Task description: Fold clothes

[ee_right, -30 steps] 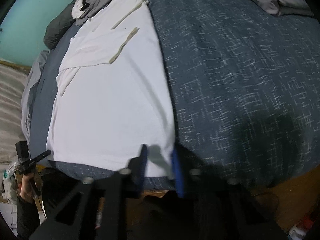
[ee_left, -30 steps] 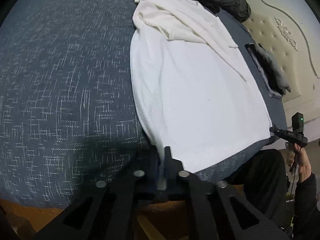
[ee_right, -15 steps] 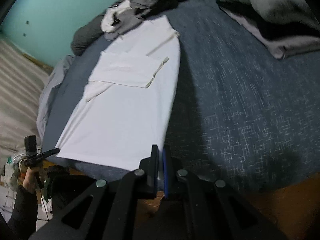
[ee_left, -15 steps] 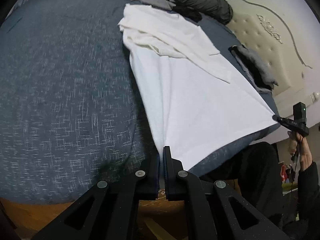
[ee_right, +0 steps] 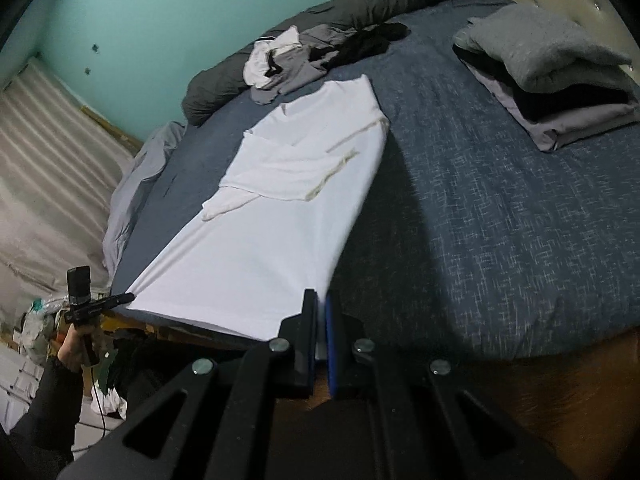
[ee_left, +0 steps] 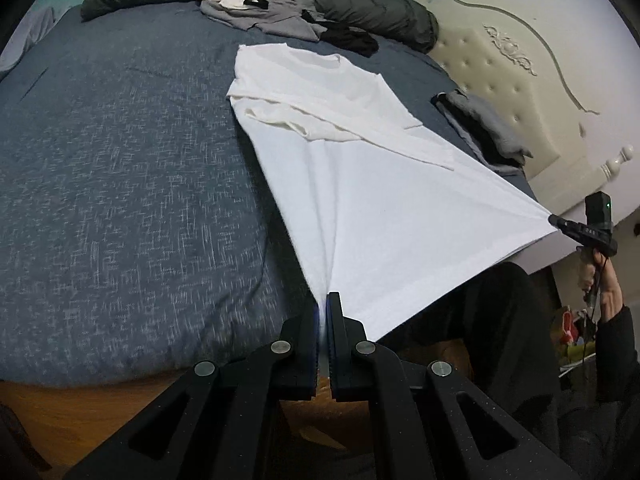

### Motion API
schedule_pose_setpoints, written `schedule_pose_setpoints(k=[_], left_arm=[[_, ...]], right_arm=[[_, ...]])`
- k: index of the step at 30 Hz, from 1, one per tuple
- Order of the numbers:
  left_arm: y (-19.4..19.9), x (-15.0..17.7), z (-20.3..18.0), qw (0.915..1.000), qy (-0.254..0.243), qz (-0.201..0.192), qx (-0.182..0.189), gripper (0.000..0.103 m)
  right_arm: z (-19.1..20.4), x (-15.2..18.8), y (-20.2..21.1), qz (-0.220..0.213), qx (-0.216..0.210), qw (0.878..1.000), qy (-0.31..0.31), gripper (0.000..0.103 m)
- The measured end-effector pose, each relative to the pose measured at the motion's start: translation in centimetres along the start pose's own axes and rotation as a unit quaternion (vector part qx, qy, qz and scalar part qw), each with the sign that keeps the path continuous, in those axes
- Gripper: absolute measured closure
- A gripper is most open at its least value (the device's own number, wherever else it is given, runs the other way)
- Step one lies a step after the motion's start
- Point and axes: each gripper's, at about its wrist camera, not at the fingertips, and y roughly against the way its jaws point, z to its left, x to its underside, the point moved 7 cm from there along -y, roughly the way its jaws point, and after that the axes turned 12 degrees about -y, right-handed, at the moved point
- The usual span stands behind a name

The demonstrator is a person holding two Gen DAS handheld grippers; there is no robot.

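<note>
Both tongs, the left tongs (ee_left: 322,307) and the right tongs (ee_right: 321,305), are clenched on the two hem corners of the white T-shirt (ee_left: 360,184), so that the hem is stretched taut and raised off the bed (ee_left: 120,200), apparently for folding toward the collar, while the sleeved end is left lying on the bed.

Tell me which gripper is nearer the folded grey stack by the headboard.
Right. The right gripper holds the shirt's hem corner on the stack's side; the left gripper holds the far corner.

Home bedrm: bed (ee_left: 120,200) w/ tufted headboard (ee_left: 520,92).
</note>
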Motion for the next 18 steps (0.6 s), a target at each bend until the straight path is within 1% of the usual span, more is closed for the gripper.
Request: schedule_pose_setpoints(k=[4,8,13,18], left_arm=[[1.0,-0.8,-0.5,0.9999,-0.008,-0.008,0.001,0.100],[1.5,-2.1,0.0,0.9998,-0.007,-0.020,-0.002,0.099],[1.3,-4.8,0.6,0.9995,-0.010,-0.030,-0.003,0.099],[0.0,-8.6,2.4,0.9993,-0.007,-0.036,-0.005,0.099]], right_arm=[[0.9,0.6,1.4,-0.003,-0.009,1.000,0.013,0.100],[1.7,0.1,1.8,-0.007,-0.011,0.999,0.029,0.100],[2.0,-1.8,1.2,-0.007,-0.004,1.000,0.029,0.100],[2.3,-4.8,-0.7,-0.001,0.008,1.000,0.026,0.100]])
